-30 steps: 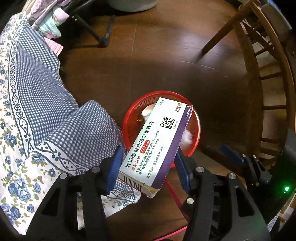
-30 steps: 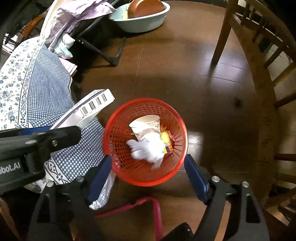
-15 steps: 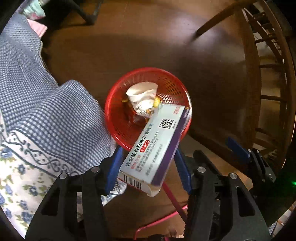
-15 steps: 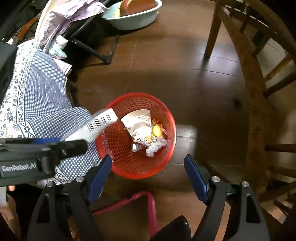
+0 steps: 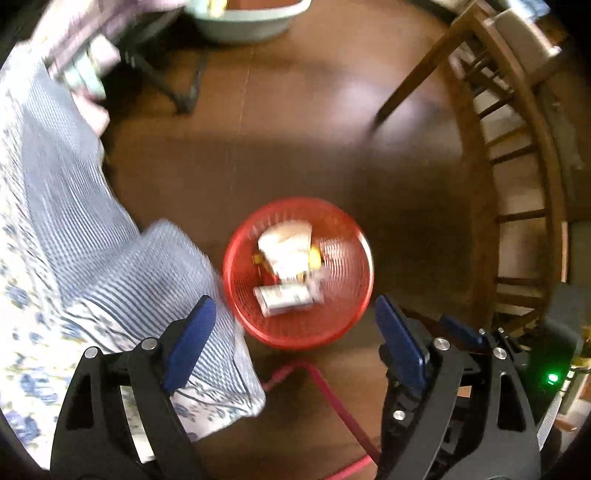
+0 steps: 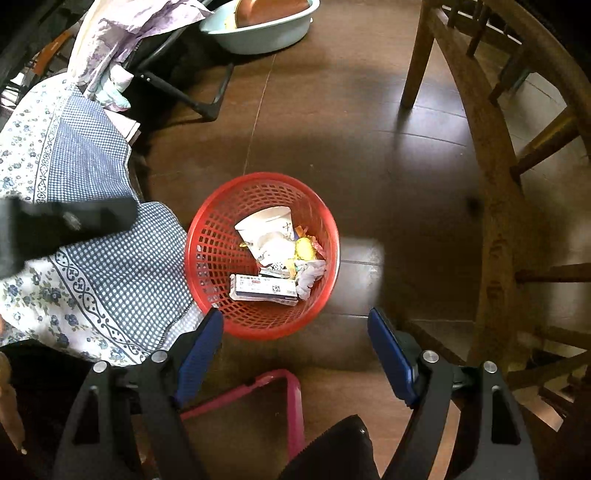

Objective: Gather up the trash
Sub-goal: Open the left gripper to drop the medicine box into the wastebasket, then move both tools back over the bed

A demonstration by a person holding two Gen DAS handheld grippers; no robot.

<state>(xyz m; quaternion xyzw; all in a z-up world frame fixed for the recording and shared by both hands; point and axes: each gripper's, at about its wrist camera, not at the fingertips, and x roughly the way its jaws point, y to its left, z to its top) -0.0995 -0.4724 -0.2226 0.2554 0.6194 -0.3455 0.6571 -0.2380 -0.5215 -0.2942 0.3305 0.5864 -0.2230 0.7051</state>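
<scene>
A dark wooden floor (image 6: 332,122) fills both views, and on it stands the red mesh basket (image 6: 207,254), which already holds the medicine box (image 6: 263,288) lying flat near its nearer wall, with a crumpled paper cup (image 6: 266,232), a yellow wrapper (image 6: 305,249) and a wad of white tissue (image 6: 312,274) just behind it. The left gripper (image 5: 293,338) hangs above the basket with its jaws spread wide and nothing between them; the right gripper (image 6: 295,341) is likewise wide open and empty, poised over the basket's near rim. The left view is smeared, so small details there cannot be read. The likeliest trouble, as I judge it, is a low gripper clipping the light basket and tipping the trash out, or a finger snagging the blue checked cloth (image 6: 110,280) that drapes down to touch the basket's left side. A pink frame (image 6: 295,402) lies on the floor just in front of the basket, under both tools, and could catch a finger. Farther off are wooden chair legs (image 6: 491,206) to the right, a pale green basin (image 6: 266,33) at the top, and a black folding stand (image 6: 184,92) beside hanging clothes (image 6: 122,40).
</scene>
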